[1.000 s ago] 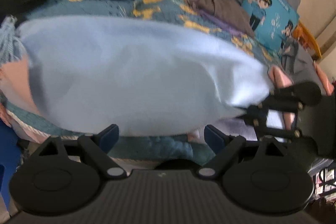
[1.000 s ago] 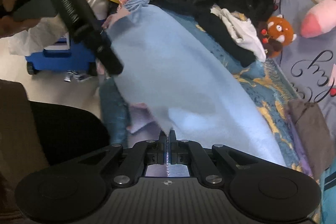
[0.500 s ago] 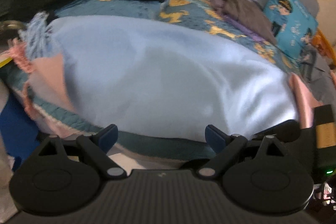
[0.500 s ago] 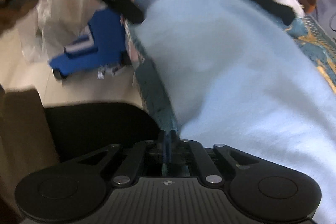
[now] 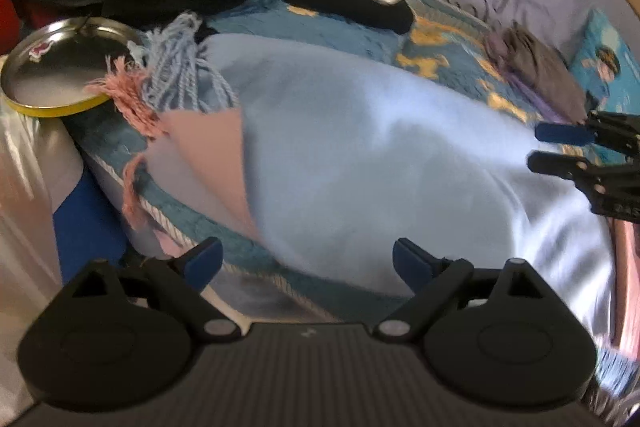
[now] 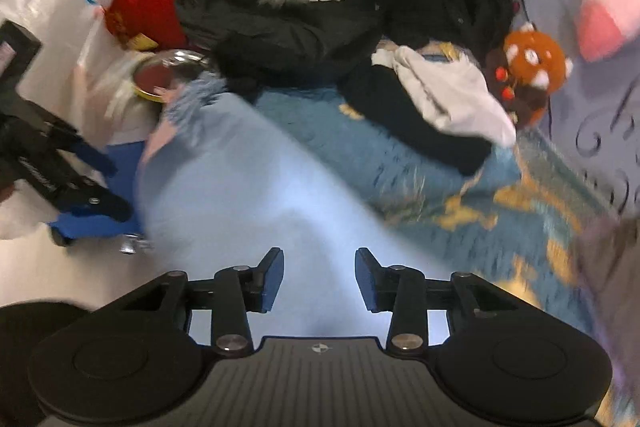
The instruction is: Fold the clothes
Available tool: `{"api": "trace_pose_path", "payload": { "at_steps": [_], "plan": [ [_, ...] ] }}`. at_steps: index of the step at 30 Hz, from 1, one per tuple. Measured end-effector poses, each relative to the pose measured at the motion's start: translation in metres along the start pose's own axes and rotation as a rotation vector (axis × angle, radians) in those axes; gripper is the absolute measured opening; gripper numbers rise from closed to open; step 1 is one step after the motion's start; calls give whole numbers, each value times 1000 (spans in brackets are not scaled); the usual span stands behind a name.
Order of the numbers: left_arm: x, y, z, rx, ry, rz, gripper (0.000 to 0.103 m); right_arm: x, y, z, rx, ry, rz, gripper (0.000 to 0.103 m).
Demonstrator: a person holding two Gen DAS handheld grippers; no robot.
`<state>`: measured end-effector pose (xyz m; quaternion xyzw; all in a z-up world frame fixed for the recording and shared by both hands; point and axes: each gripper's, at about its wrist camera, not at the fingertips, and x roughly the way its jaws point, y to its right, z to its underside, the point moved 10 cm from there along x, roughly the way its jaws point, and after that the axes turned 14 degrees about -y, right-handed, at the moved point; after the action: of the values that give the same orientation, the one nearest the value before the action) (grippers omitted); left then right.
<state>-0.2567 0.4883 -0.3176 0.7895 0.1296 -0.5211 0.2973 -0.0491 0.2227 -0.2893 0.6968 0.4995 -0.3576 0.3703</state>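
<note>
1. Released a second ago from a tight pinch on the cloth's edge, the right gripper (image 6: 319, 277) now stands with its jaws apart and nothing between them; the light blue scarf (image 5: 360, 163) that was being carried across has come down flat on the bed.

2. Wide open and empty, the left gripper (image 5: 307, 259) hovers over the near edge of the scarf, as it did a second ago, its blue pads (image 5: 408, 261) clear of the fabric.

3. Ahead of the left jaws the scarf lies spread on the patterned teal blanket (image 5: 328, 27), one layer doubled over another: a pink underside (image 5: 208, 151) shows at the far left, and blue and pink tassels (image 5: 176, 67) bunch beyond it, touching the rim of a round metal tin (image 5: 52, 75).

4. From the right wrist view, the scarf (image 6: 248, 195) runs forward from between the jaws toward the left gripper (image 6: 76, 183), which sits off to the left by the bed's edge.

5. Judged from how it lies, one lengthwise fold looks done. The scarf remains long and loose, so further folds across its length appear to be left.

6. Beyond the jaws, a heap of dark clothes (image 6: 320, 27), a white garment (image 6: 448, 95) and an orange plush toy (image 6: 532, 63) wait unfolded.
</note>
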Motion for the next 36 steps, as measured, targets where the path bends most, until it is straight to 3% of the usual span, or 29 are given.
{"api": "trace_pose_path", "payload": {
  "at_steps": [2,5,9,13,15,18,19,22,26,30,32,34,36],
  "plan": [
    [9,-12,-10,-89,4,58,95,15,6,-17,-8,-12,11,39],
    [22,-35,-17,-218,14,84,92,28,14,-39,29,1,2,39],
    [35,-56,-22,-294,13,24,88,37,19,-54,117,21,-58,39],
    [40,-59,-25,-290,13,-17,81,43,15,-55,128,14,-57,39],
    [41,-58,-30,-281,23,-28,72,43,13,-53,133,10,-59,39],
    [42,-56,-38,-277,35,-28,45,42,11,-52,137,7,-62,39],
    [44,-56,-40,-282,34,-18,26,40,11,-52,133,6,-58,39],
    [42,-57,-43,-298,49,10,7,37,11,-54,121,10,-51,39],
    [34,-59,-44,-322,81,38,6,43,11,-68,97,16,-80,40],
    [22,-65,-42,-350,106,57,6,68,0,-100,43,36,-192,62],
    [19,-68,-43,-360,113,61,6,86,-6,-121,30,36,-235,63],
    [18,-70,-45,-367,112,69,6,106,-10,-140,35,20,-284,64],
    [18,-71,-45,-368,110,72,6,128,-18,-148,58,-55,-374,66]
  ]
}}
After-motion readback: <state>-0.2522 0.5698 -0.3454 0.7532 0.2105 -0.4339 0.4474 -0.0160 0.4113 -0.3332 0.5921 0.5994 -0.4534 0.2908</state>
